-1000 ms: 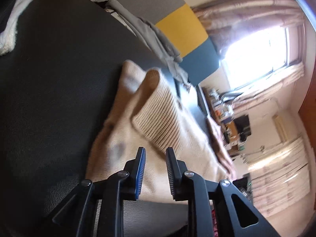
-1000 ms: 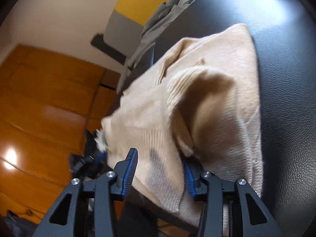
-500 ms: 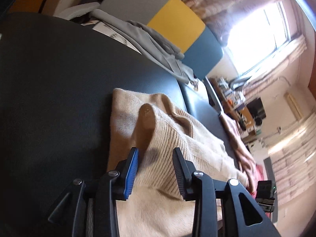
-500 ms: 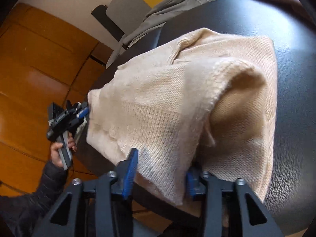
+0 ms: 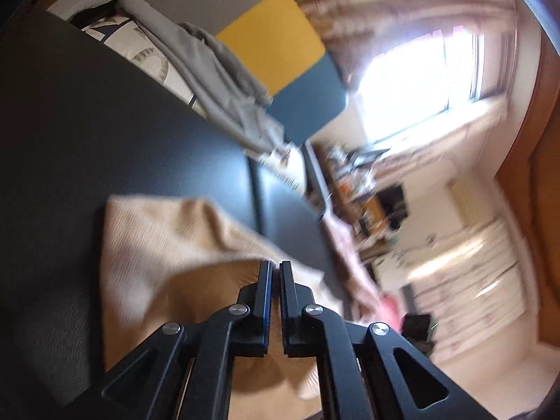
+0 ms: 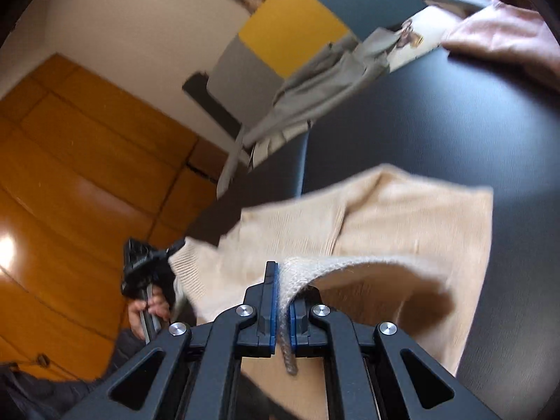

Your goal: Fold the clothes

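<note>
Ahead of the left gripper [image 5: 275, 269], left wrist view: one beige ribbed-knit sweater [image 5: 157, 245] on one black leather-look table top [image 5: 87, 122]. The two black fingers stand almost pressed together, a thin slit between them; a raised sweater edge meets their tips, but whether cloth sits in the slit cannot be told. Beyond the fingers: one grey garment [image 5: 217, 70] heaped at the table's far edge, one grey, yellow and blue panelled headboard [image 5: 273, 45]. To the right of the fingers: one bright window [image 5: 420, 84], blurred; shelf clutter too smeared to count.

Between the fingertips of the right gripper [image 6: 282, 273], right wrist view: one fold of the same sweater [image 6: 420, 217], pinched by two blue-padded fingers, its ribbed edge running down between the pads. The rest drapes right of the fingers onto the table top [image 6: 437, 112]. Left of the fingers: the left gripper [image 6: 175, 246], gripping the sweater's hem, one hand [image 6: 148, 311] on its handle, sleeve cut off by the frame. Beyond: the grey garment [image 6: 315, 80], the headboard [image 6: 294, 28], one pink cloth [image 6: 504, 42] partly out of frame, orange wooden panelling [image 6: 87, 175].
</note>
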Tool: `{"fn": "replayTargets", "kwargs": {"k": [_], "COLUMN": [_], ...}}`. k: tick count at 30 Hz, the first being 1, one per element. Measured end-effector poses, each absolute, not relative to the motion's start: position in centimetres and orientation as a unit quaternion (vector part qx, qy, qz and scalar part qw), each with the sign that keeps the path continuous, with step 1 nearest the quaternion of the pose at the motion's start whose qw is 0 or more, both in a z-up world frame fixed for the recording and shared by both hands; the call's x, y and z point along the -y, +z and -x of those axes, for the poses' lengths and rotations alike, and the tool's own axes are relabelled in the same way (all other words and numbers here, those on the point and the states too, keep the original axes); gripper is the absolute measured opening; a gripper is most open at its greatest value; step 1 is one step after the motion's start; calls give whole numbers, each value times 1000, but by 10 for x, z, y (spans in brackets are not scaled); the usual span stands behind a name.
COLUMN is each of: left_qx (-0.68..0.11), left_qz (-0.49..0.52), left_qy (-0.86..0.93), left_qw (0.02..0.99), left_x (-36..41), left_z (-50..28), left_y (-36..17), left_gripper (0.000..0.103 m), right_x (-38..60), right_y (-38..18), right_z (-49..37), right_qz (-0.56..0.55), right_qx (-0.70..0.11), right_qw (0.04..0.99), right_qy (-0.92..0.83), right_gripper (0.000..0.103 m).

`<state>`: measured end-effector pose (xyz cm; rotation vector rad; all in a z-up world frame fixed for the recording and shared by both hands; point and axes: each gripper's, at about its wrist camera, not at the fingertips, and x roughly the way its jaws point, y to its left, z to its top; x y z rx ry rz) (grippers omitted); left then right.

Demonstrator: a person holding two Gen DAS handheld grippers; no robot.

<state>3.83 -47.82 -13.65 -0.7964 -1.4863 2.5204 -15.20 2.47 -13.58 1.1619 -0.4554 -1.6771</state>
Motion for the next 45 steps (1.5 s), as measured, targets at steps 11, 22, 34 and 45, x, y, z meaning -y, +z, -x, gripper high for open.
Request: {"fn": "replayTargets", "kwargs": {"k": [11,22,34,45], "left_qx": [538,496,448,610], "left_qz": [266,340,394,273], "left_qy": [799,799,799,719], "left_qw": [-47,10,75,193], "left_x": [522,493,456,496], "left_z": [7,-54,-33,22], "left_y": [-159,-180,-188,-198], "left_gripper": [16,19,31,31], "right_x": [1,-9,39,99], "right_y": [-169,-151,-194,-187], "right_z": [245,220,195,232], "right_qz": [-526,-531,-588,-552], "right_qx": [292,255,253,325], "right_qw": [436,483,488,510], "right_qy": [-669,-648,-594,-575], "right_gripper": [20,69,76,83]}}
